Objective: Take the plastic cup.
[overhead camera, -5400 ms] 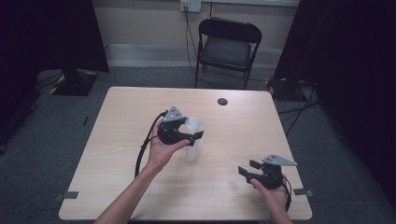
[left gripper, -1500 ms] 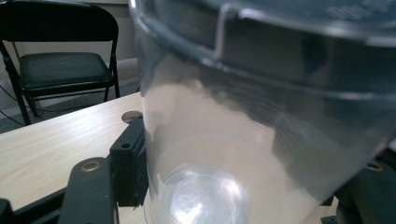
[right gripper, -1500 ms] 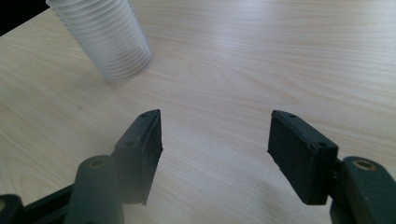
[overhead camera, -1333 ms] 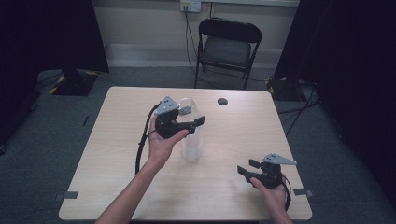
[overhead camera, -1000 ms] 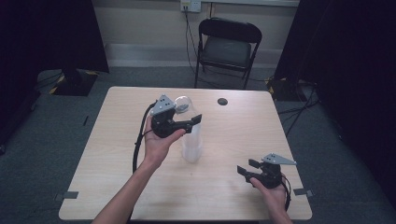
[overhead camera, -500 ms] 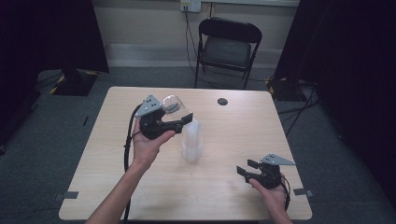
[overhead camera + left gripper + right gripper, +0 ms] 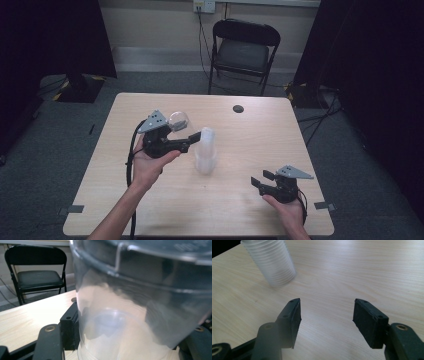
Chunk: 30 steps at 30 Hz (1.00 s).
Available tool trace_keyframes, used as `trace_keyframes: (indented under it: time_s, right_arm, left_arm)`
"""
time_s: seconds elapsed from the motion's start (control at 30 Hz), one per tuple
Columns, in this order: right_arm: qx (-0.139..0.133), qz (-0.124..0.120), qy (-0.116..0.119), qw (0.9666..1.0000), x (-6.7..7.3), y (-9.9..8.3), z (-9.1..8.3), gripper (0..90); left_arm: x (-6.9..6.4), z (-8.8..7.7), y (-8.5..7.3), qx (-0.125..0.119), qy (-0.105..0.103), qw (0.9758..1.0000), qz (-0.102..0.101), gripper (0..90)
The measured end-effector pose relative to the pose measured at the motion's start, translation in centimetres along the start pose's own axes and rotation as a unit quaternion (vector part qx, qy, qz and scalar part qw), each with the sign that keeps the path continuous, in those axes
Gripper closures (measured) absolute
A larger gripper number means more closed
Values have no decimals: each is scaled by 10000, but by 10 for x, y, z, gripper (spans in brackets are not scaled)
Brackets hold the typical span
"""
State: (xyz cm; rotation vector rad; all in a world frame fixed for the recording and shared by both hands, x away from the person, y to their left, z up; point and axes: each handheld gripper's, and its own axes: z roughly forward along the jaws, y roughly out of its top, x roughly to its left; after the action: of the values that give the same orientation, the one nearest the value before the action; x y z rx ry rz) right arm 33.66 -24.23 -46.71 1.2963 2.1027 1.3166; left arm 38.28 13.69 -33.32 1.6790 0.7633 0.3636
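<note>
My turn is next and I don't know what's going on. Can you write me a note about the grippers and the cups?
Left gripper: shut on one clear plastic cup, held up in the air to the left of the stack.
Right gripper: open, holds nothing, low over the table near its right front corner.
Stack of clear cups: upright mid-table.
Small dark disc: near the far edge, untouched.
Done: one cup is off the stack.
Left: probably set that cup down, then pull off more.

The room is dim and dark at 3 and 9 o'clock. The table (image 7: 150, 210) looks bright. The clear cup (image 7: 140, 302) is blurry, with white glare.
</note>
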Motion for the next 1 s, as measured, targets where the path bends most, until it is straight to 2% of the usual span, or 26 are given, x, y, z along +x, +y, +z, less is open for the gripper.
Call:
trace_keyframes:
  time_s: [0.2, 0.23, 0.3, 0.47, 0.5, 0.57, 0.63, 0.7, 0.8, 1.0]
  right_arm:
    - [-50, -80, 26, 10000, 7, 1, 2, 392]
    - [-1, -72, 2, 10000, 9, 1, 3, 396]
    - [8, -75, -4, 10000, 10, 0, 3, 400]
    - [21, -55, 93, 9999, 13, 2, 4, 434]
    - [34, -128, 110, 9999, 15, 3, 3, 450]
    - [27, -142, 152, 9998, 17, 4, 3, 454]
    - [9, -204, 156, 9997, 21, 5, 3, 453]
    - [-22, -257, 204, 9995, 25, 6, 3, 455]
    - [-27, -330, 222, 9992, 29, 7, 4, 484]
    - [-43, -559, 470, 9973, 43, 11, 6, 511]
  left_arm:
    - [0, -1, -10, 121, 67, 9999, -95, 331]
    - [-1, -1, -13, 208, 82, 9997, -84, 331]
    - [-2, -1, -15, 232, 55, 9997, -106, 331]
    - [-6, 1, -24, 422, 62, 9990, -134, 331]
    - [-8, 2, -28, 517, 48, 9985, -149, 331]
    - [-10, 3, -32, 581, -26, 9980, -263, 331]
    - [-12, 4, -37, 730, -43, 9969, -274, 330]
    - [-12, 4, -42, 737, -89, 9966, -347, 329]
    - [-12, 6, -47, 770, -44, 9960, -442, 329]
    - [-15, 6, -58, 821, -113, 9939, -721, 328]
